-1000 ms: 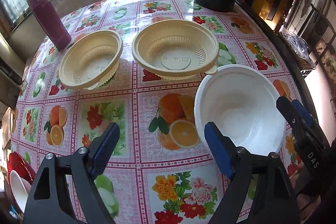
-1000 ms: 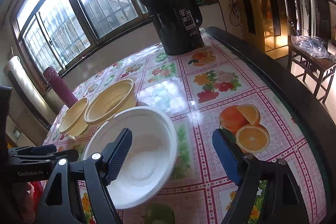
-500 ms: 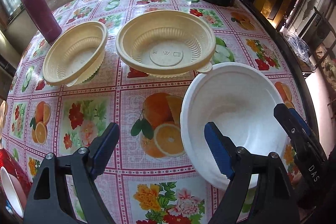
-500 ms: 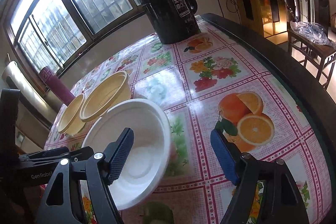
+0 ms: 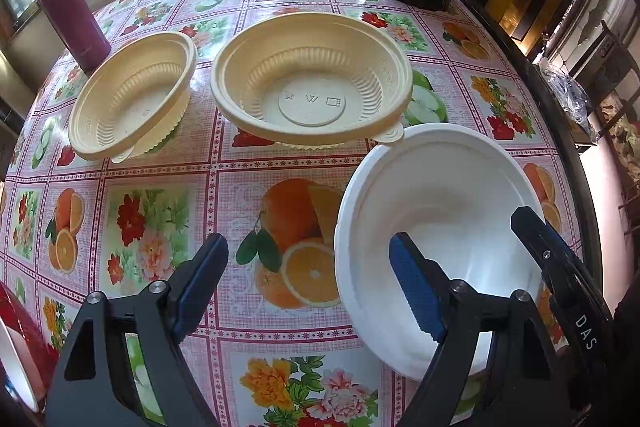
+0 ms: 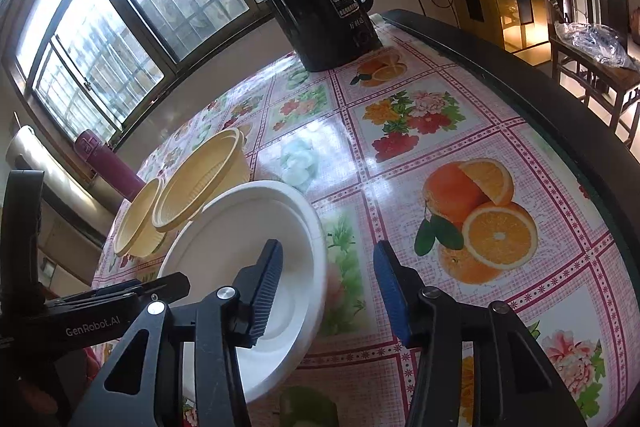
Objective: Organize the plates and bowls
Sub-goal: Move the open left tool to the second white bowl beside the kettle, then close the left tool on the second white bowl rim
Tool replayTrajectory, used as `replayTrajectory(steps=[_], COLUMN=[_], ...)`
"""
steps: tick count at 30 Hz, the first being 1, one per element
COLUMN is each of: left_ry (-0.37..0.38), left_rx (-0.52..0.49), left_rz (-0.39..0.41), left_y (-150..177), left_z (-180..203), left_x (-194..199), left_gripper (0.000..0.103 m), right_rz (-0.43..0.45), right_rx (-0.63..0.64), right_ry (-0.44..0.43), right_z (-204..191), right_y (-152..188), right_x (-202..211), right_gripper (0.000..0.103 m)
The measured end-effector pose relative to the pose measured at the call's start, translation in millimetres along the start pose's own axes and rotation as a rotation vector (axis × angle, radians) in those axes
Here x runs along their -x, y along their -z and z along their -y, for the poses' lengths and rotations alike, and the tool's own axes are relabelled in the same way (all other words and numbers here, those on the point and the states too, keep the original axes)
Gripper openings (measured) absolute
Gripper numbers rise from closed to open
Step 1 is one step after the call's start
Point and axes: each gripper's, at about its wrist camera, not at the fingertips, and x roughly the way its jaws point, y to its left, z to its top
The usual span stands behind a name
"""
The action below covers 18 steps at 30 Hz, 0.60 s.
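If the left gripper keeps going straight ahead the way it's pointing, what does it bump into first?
Probably the tablecloth, near the printed orange. The left gripper points down between the white bowl and open cloth; the big yellow bowl lies farther on. Depth is uncertain.

Barred windows bright w/ daylight; wooden chair by table edge.
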Motion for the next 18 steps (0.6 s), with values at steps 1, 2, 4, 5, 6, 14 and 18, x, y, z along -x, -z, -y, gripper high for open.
replayTrajectory(steps=[1, 2, 4, 5, 6, 14, 18], left_ry=[0.017, 0.03, 0.048, 0.058, 0.064, 0.092, 0.107], left_rx=[0.007, 0.012, 0.014, 0.015, 0.015, 0.008, 0.006], left_rz=[-0.006, -0.01, -0.013, -0.011, -0.01, -0.003, -0.012], left_y=[-0.3, -1.0, -1.8, -2.2, -2.7, -3.8, -3.7], left_z=[-0.4, -0.7, -0.3, -0.2, 0.1, 1.0, 1.1], left_x=[-0.3, -0.2, 0.5, 1.1, 1.6, 4.1, 2.0], left_gripper=[0.083, 0.083, 0.083, 0.079, 0.077, 0.033, 0.021], right_rz=[0.0, 0.0, -0.007, -0.01, -0.011, -0.014, -0.015], right_rx=[0.0, -0.003, -0.007, -0.009, -0.011, -0.025, -0.03], right_ry=[-0.001, -0.004, -0.011, -0.013, -0.013, -0.038, -0.048], right_z=[-0.1, -0.1, -0.2, -0.2, -0.1, 0.2, 0.2], right_y=[0.2, 0.5, 0.5, 0.8, 0.8, 1.0, 1.3], right_x=[0.1, 0.4, -0.4, -0.8, -1.2, 0.2, 0.4], right_gripper=[0.049, 0.047, 0.045, 0.044, 0.044, 0.041, 0.04])
